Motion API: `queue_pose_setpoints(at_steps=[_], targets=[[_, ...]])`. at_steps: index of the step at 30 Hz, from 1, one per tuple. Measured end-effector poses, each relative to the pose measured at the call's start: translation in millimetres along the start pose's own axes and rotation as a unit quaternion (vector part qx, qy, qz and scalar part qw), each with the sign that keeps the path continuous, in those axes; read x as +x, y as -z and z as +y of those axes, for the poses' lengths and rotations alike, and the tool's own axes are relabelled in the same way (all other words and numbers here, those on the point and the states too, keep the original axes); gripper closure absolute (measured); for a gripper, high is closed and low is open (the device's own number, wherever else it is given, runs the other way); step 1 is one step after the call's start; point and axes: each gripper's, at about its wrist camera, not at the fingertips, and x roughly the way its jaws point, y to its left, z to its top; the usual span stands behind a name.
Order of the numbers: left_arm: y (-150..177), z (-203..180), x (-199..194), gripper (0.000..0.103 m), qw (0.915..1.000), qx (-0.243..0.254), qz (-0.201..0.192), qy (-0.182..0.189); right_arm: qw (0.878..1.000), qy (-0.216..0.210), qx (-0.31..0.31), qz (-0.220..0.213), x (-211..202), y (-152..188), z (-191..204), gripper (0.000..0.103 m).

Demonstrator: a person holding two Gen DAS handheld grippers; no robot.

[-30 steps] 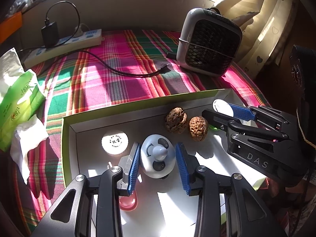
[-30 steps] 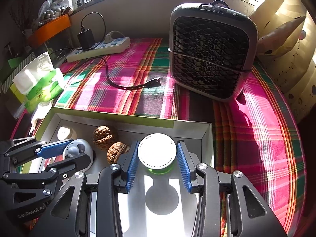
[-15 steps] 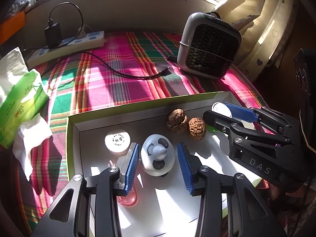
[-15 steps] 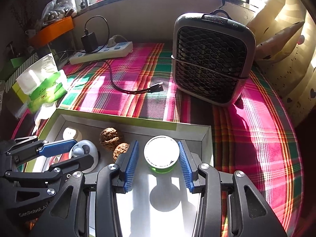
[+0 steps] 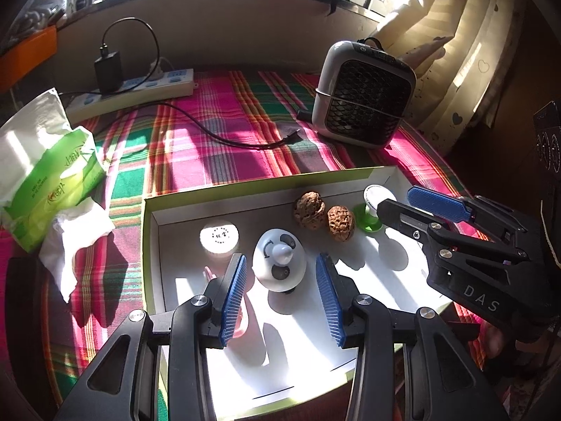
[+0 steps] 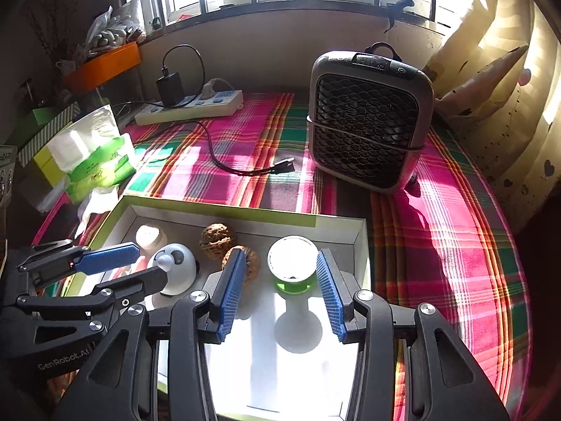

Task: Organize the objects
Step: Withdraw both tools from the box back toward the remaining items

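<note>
A shallow cardboard tray (image 5: 150, 245) with a lime-green rim and white floor lies on a plaid cloth (image 5: 224, 154) of pink, green and orange. Inside it, a smooth white dome-shaped gadget (image 5: 280, 263) sits between the ribbed blue pads of the left gripper (image 5: 280, 294), whose jaws have just been opening; daylight shows on both sides, so nothing is clamped. At its 1 o'clock lie two wrinkled brown walnuts (image 5: 324, 214), touching or nearly so. At its 10 o'clock stands a small round white-capped jar (image 5: 219, 238). The right gripper (image 6: 282, 293) likewise stands parted, its jaws freshly widened around a round white-lidded pot with a green base (image 6: 292, 263), clear of both pads. Beyond the tray, at 12 o'clock, a grey fan heater (image 6: 364, 119) with a black mesh grille stands upright, with a loose black cable (image 6: 238, 165), a white power strip (image 6: 189, 108) and a crinkled green tissue pack (image 6: 98, 168) to its left.
</note>
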Motion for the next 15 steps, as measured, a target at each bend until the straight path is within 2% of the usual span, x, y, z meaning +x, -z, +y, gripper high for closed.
queue_pose_setpoints(at_steps=[9, 15], targets=[[14.1, -5.7, -23.8, 0.064, 0.9996, 0.009, -0.026, -0.006, 1.0, -0.006, 0.014, -0.019, -25.9, 14.4, -1.8, 0.059], [27.7, -12.9, -41.6, 0.064, 0.9989, 0.023, -0.041, 0.005, 0.999, 0.001, 0.01, -0.033, -45.6, 28.1, 0.0, 0.059]])
